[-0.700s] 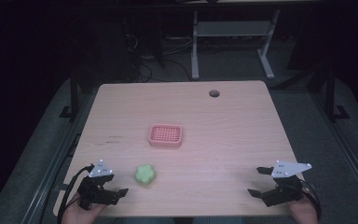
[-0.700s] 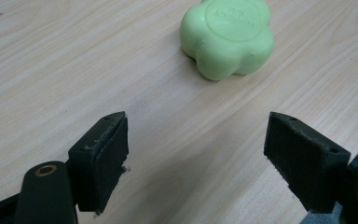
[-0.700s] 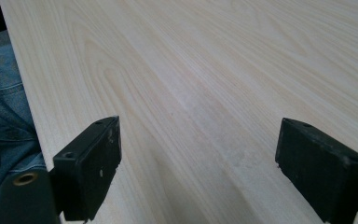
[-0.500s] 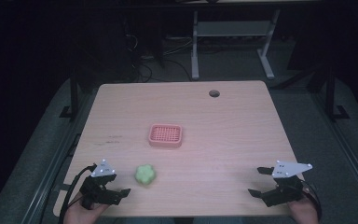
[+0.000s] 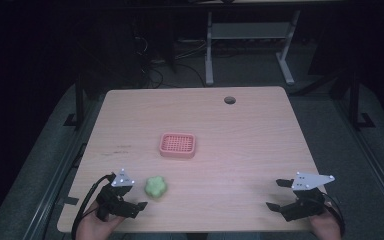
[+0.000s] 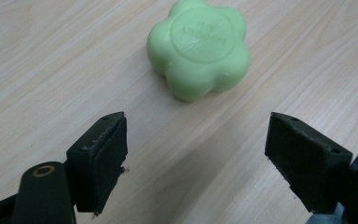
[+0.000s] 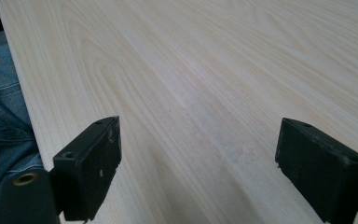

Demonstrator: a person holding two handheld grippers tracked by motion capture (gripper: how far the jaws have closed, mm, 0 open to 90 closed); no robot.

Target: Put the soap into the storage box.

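A green flower-shaped soap lies on the wooden table near its front left. My left gripper is open just left of the soap, jaws pointing toward it. In the left gripper view the soap lies a short way ahead of my open left gripper, apart from both pads. A pink slotted soap dish sits at the table's middle. My right gripper is open near the front right edge, and the right gripper view has bare wood between the jaws of that gripper.
A round cable hole sits near the table's far edge. A white desk frame and cables stand on the dark floor beyond. Denim cloth lies at the table's near edge in the right gripper view.
My left gripper has edged slightly right, toward the soap. The right gripper has not moved.
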